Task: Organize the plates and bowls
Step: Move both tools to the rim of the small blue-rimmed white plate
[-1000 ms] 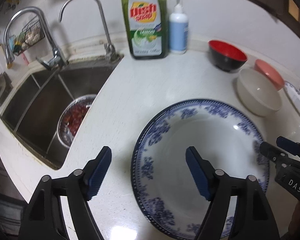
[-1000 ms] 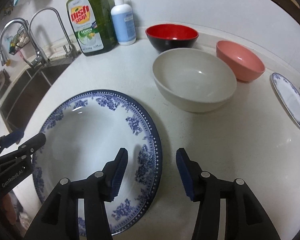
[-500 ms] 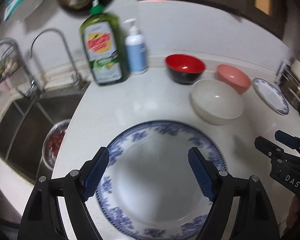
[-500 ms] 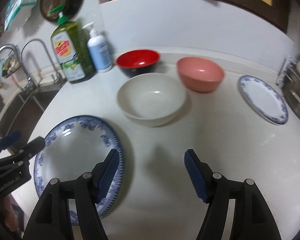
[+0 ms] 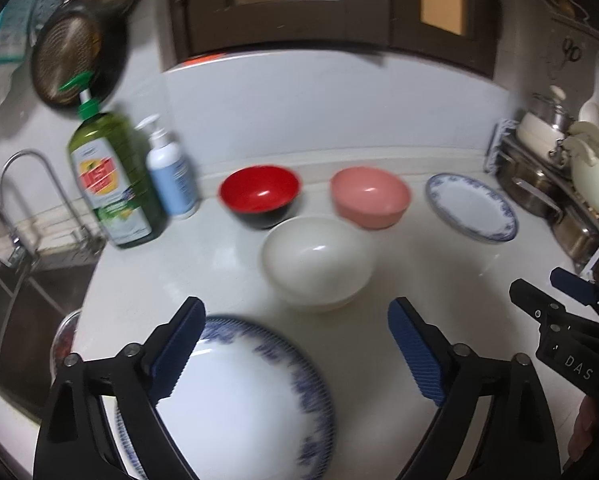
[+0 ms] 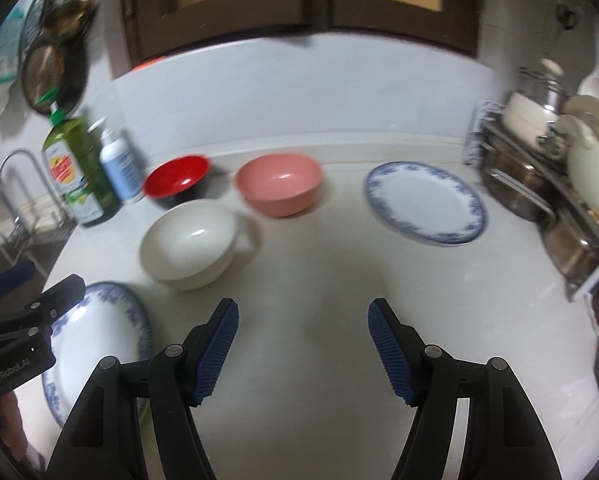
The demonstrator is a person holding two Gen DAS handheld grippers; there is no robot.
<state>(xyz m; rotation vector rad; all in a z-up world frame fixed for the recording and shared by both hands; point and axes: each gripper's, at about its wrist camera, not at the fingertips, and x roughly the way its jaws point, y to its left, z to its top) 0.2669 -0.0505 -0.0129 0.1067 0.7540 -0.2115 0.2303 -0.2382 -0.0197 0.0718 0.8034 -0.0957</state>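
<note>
A large blue-patterned plate (image 5: 239, 404) (image 6: 95, 340) lies on the white counter at the near left. Beyond it sit a white bowl (image 5: 317, 262) (image 6: 189, 242), a red-and-black bowl (image 5: 259, 196) (image 6: 177, 178) and a pink bowl (image 5: 369, 198) (image 6: 279, 188). A smaller blue-rimmed plate (image 5: 471, 208) (image 6: 425, 202) lies at the right. My left gripper (image 5: 295, 344) hovers above the large plate's far edge, its jaws opening with nothing between them. Over bare counter my right gripper (image 6: 303, 340) stands open and holds nothing.
A green dish-soap bottle (image 5: 111, 184) and a blue-white pump bottle (image 5: 171, 176) stand at the back left beside the sink (image 5: 23, 304) and its taps. Steel pots and white crockery (image 6: 555, 160) crowd the right edge. A pan (image 5: 71, 56) hangs on the wall.
Both grippers have risen and pulled back off the large plate, which now lies lower in each view. Their jaws stand wider than a second ago. More of the counter and the small plate show.
</note>
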